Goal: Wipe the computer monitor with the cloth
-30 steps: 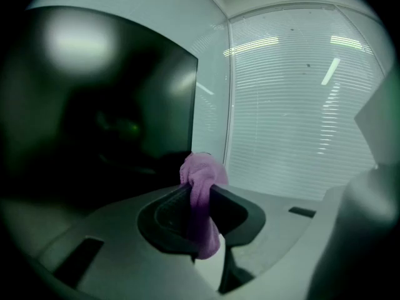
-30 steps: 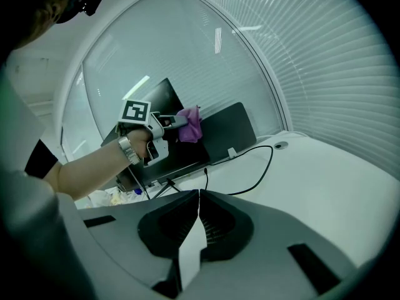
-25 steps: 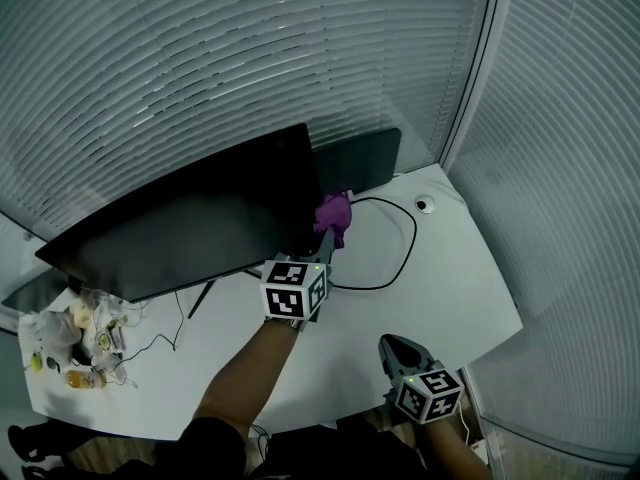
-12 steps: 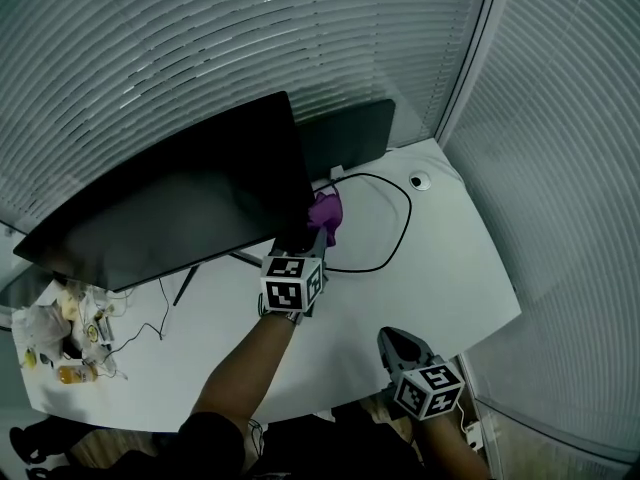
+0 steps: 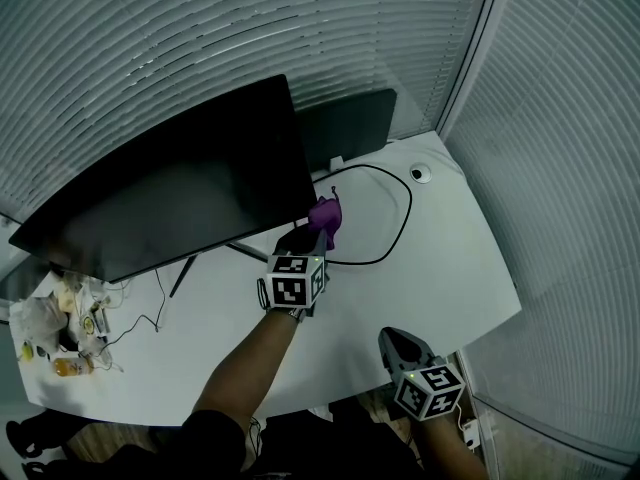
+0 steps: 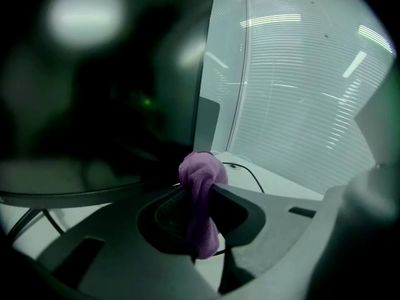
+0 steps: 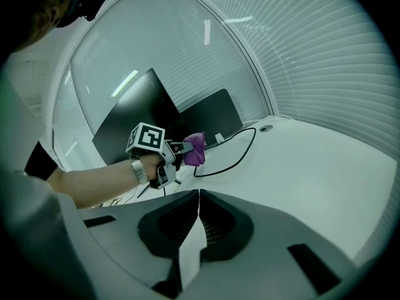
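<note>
**Inspector:** Where is the cloth [image 5: 328, 217]?

**Technician:** The purple cloth is bunched at the lower right corner of the computer monitor [image 5: 170, 193], above the counter [image 5: 450, 258]. It sits just beside the screen edge. No view confirms contact with the glass.

**Inspector:** What is the state of the left tool [image 6: 199, 189]?

**Technician:** Its jaws are clamped on the cloth. One fold stands up above the jaws and the other end hangs down between them. The tool points at the monitor's right edge.

**Inspector:** And the right tool [image 7: 199, 195]?

**Technician:** Its jaws are together with nothing between them. It is held low at the near counter edge, well apart from the monitor, and takes no part in the wipe.

**Inspector:** How far along is the task?

**Technician:** The cloth is gripped and presented to the screen, so the pickup is done. The dark screen shows no streaks or marks, so the wiped area cannot be determined. Judged by position, the cloth is at one corner, and the wide span of screen to the left lies open for further strokes. A black cable [image 5: 400, 230] loops on the counter just below the cloth.
</note>
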The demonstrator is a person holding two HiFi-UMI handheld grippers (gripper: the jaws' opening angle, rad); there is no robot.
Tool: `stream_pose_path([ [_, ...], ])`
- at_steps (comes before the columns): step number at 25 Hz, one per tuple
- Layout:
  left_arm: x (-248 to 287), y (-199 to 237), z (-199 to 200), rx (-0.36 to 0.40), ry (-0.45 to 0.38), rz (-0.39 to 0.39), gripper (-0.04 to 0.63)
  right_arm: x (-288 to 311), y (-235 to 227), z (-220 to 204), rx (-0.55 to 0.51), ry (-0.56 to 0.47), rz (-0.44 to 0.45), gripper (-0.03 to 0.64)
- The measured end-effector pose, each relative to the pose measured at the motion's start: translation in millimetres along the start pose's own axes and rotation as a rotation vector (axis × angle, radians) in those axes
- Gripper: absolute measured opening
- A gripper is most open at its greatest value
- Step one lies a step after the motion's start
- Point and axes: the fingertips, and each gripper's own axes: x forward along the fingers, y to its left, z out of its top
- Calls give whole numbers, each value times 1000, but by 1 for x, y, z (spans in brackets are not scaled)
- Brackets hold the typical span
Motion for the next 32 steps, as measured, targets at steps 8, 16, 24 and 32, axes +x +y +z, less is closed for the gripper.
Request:
stream_pose_path([
  [8, 2, -4, -15, 11, 23, 0, 75, -3, -3, -7, 12, 3, -1, 25],
  [16, 6, -13, -30, 9, 46, -30, 75, 1, -2, -9, 13, 4, 2, 25],
  [24, 9, -2, -40, -19, 62, -17, 75, 3, 0, -14, 12, 21, 6, 25],
  [32, 0, 17, -31, -51, 23, 7, 75, 12, 10, -14, -9, 42, 27, 25],
])
